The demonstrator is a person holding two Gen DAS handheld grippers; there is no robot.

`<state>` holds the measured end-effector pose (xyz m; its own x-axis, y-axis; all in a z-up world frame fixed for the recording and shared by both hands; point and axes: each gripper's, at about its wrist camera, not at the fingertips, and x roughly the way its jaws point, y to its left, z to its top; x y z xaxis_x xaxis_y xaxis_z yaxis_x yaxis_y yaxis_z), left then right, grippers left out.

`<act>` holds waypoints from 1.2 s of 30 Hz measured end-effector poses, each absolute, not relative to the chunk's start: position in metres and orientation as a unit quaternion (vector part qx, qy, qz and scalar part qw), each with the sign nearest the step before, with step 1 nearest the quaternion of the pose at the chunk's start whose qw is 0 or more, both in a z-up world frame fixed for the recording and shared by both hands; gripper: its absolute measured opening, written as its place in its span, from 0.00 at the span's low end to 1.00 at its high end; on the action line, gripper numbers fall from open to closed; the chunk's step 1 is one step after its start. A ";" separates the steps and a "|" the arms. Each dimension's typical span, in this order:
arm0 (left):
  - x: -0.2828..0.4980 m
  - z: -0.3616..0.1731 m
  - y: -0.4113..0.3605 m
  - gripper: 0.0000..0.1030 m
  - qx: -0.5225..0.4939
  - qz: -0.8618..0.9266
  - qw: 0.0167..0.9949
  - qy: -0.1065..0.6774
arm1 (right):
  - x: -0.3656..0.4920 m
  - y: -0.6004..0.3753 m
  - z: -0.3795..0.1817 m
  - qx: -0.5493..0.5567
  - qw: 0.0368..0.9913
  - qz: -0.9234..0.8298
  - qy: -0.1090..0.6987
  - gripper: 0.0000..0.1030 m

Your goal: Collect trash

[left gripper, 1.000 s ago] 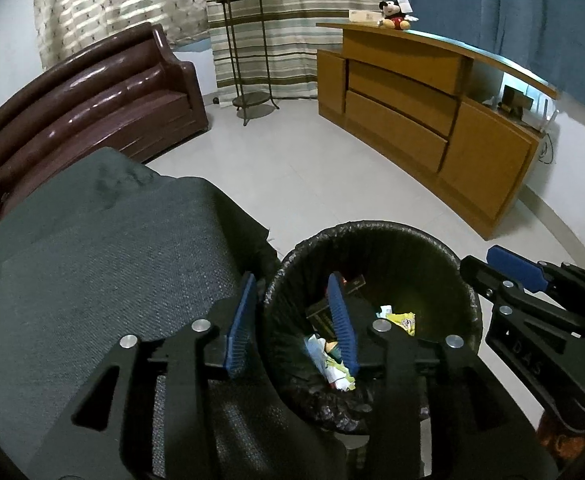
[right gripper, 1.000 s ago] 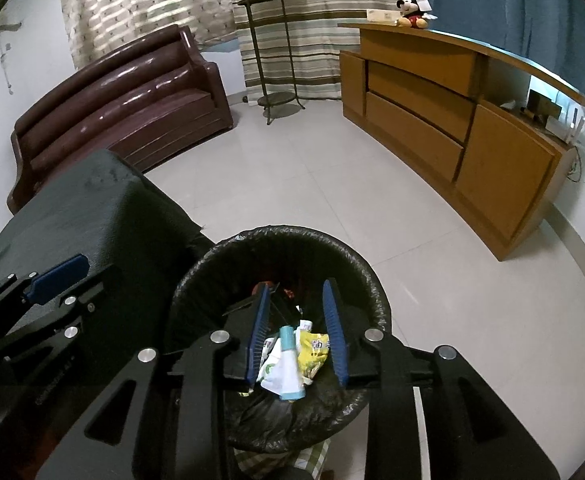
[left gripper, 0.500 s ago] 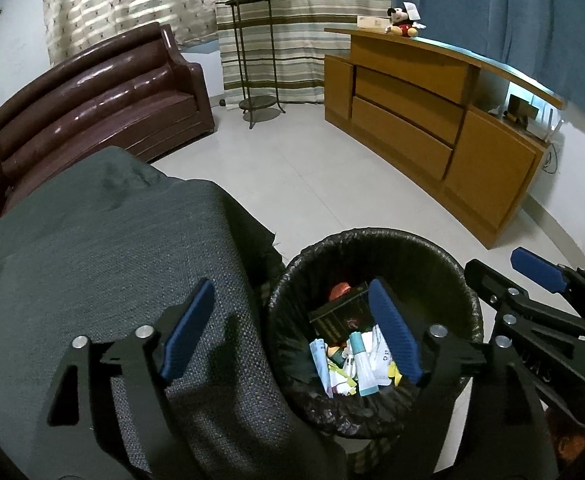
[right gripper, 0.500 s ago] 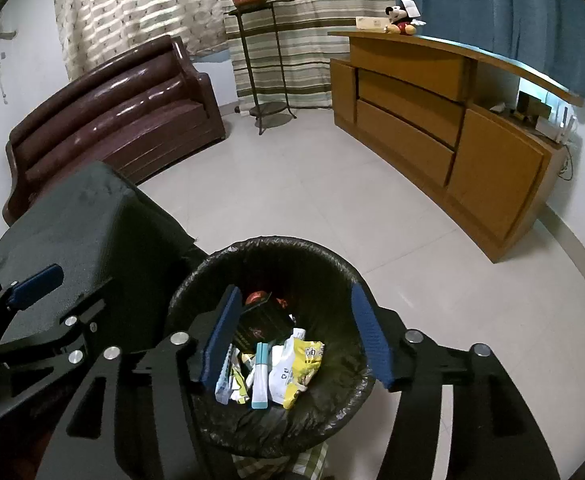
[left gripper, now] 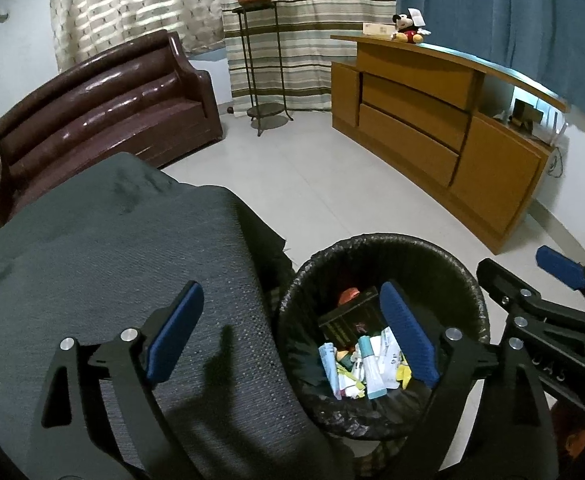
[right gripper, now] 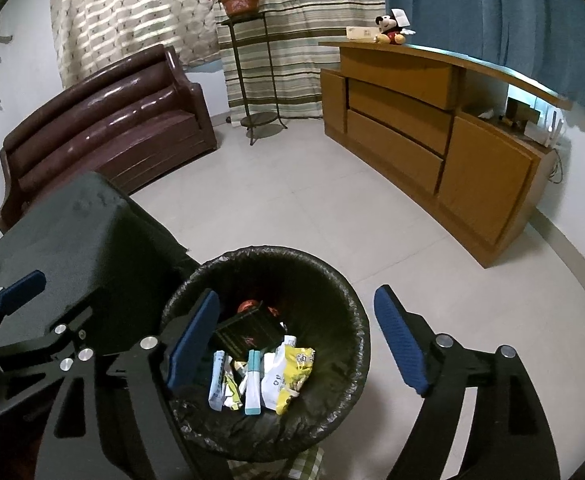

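On the pale tiled floor [right gripper: 332, 208] stands a round black-lined bin [right gripper: 344, 280]. Inside, a white teal-capped tube [right gripper: 253, 380] lies lengthwise, cap toward the cameras. The left gripper [left gripper: 292, 336] and right gripper [right gripper: 296, 340] have just been opening, both spread and empty

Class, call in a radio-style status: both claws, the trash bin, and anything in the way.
Left claw and right claw open, just widened, nothing between them. Trash lies inside the lined bin. Cloth-covered table beside bin; nothing blocking.
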<state>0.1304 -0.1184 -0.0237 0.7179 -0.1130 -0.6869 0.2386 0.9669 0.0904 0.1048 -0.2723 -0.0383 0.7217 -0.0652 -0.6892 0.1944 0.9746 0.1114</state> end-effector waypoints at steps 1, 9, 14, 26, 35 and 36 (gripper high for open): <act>0.129 -0.024 -0.118 0.85 0.090 -0.093 0.923 0.363 | 0.104 -0.272 -0.038 0.086 0.924 -0.072 0.365 0.77; 0.123 -0.022 -0.111 0.85 0.084 -0.095 0.924 0.360 | 0.098 -0.270 -0.034 0.079 0.925 -0.084 0.362 0.79; 0.114 -0.018 -0.100 0.85 0.077 -0.100 0.925 0.358 | 0.090 -0.266 -0.029 0.074 0.926 -0.090 0.359 0.79; 0.084 0.001 -0.071 0.85 0.053 -0.092 0.934 0.342 | 0.065 -0.250 -0.011 0.062 0.936 -0.089 0.336 0.79; 0.061 0.018 -0.052 0.87 0.039 -0.084 0.941 0.326 | 0.046 -0.238 0.001 0.049 0.942 -0.085 0.321 0.79; 0.059 0.020 -0.050 0.87 0.037 -0.084 0.942 0.324 | 0.044 -0.236 0.002 0.046 0.943 -0.085 0.319 0.79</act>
<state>0.0588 -0.0502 0.0202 0.7764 -0.1335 -0.6159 0.1814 0.9833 0.0154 0.0439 -0.2363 0.0016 0.7819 -0.1314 -0.6094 0.1902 0.9812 0.0325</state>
